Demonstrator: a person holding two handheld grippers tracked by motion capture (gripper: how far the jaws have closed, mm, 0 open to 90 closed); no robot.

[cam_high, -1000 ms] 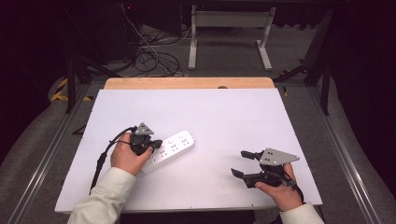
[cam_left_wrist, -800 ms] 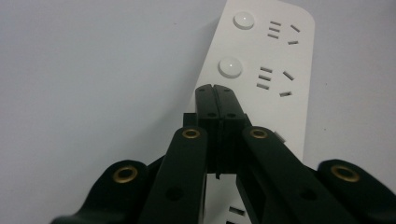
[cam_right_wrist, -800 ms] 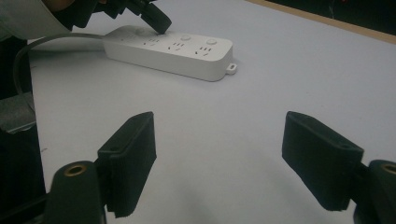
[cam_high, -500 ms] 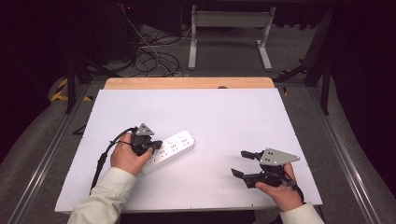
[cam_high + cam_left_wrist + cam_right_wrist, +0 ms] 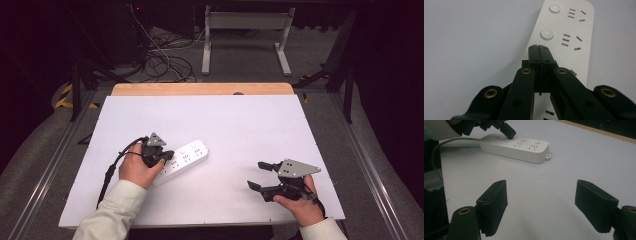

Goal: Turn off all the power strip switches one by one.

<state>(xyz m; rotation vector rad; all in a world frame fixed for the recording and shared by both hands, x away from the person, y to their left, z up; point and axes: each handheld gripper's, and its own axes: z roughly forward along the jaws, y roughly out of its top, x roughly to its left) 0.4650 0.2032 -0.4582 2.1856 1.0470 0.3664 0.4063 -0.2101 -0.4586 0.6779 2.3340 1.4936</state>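
A white power strip (image 5: 182,159) with round switch buttons lies on the white table top (image 5: 230,125), left of the middle. My left gripper (image 5: 169,155) is shut with nothing between its jaws, and its closed tips rest on the strip (image 5: 564,37) just below the second button (image 5: 547,34). From the right gripper view the same closed tip (image 5: 510,133) presses down on the strip (image 5: 524,147). My right gripper (image 5: 259,175) stands open near the front right of the table, its jaws wide apart (image 5: 541,207) over bare table.
The strip's cord (image 5: 439,143) curves off to the left near the left hand's sleeve (image 5: 112,212). A wooden edge (image 5: 200,89) borders the table's far side. Beyond it, cables (image 5: 165,60) and a white stand (image 5: 245,30) sit on the floor.
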